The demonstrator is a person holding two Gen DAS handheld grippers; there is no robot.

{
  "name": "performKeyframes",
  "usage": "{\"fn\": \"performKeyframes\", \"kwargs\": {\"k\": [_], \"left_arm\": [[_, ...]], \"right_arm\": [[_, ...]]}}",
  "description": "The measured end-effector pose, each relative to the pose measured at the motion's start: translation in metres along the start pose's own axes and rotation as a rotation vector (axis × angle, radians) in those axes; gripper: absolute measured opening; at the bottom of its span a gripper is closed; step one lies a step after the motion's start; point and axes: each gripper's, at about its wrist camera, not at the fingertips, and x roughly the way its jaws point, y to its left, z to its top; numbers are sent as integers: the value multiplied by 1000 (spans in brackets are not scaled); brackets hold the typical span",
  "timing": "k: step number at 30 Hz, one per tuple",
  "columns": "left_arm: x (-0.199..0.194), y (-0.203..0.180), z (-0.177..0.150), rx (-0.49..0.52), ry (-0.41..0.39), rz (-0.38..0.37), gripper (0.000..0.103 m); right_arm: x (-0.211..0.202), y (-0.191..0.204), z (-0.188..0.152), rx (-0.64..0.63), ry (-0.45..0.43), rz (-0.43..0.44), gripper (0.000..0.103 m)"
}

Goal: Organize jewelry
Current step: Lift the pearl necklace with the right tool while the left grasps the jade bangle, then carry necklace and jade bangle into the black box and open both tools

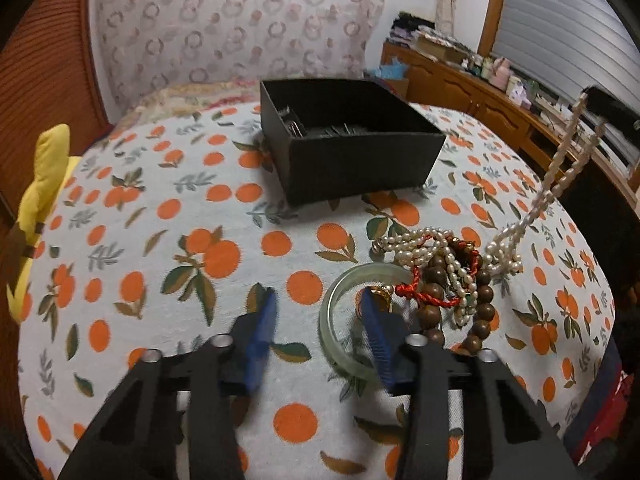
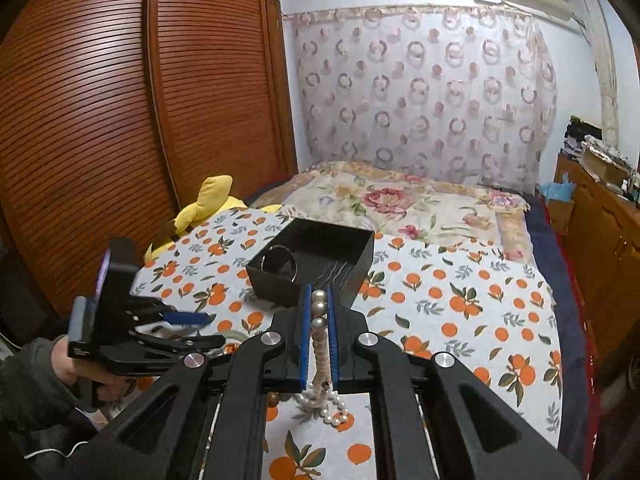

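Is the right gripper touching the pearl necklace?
Touching. The right wrist view shows the right gripper with its blue fingers closed on the pearl necklace, beads pinched between them and the rest of the strand hanging below.

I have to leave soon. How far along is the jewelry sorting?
Done: one bangle lies in the black box. In hand: the right gripper is shut on a white pearl necklace. Left: the pale green glass bangle, which the left gripper straddles, brown wooden beads and a red cord.
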Motion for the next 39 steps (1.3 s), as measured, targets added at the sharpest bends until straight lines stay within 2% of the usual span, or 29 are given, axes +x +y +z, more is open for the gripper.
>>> {"fn": "performKeyframes", "kwargs": {"k": [3, 5, 8, 13, 18, 23, 39], "left_arm": [[4, -3, 3, 26, 4, 23, 29], [5, -4, 3, 37, 8, 4, 10], [4, -5, 2, 51, 9, 2, 7], [-6, 2, 3, 26, -19, -6, 7], [-27, 4, 11, 42, -91, 59, 7], [-46, 11, 21, 26, -146, 75, 7], [-64, 17, 53, -10, -225, 63, 7]], "right_arm": [[0, 2, 5, -11, -5, -4, 9], [0, 4, 8, -15, -7, -3, 9], [-1, 5, 13, -20, -15, -1, 9], [-5, 10, 22, -35, -32, 0, 9], [-6, 15, 28, -47, -42, 3, 9], [-6, 19, 33, -54, -48, 6, 9], [-5, 23, 79, -79, -98, -4, 9]]}}
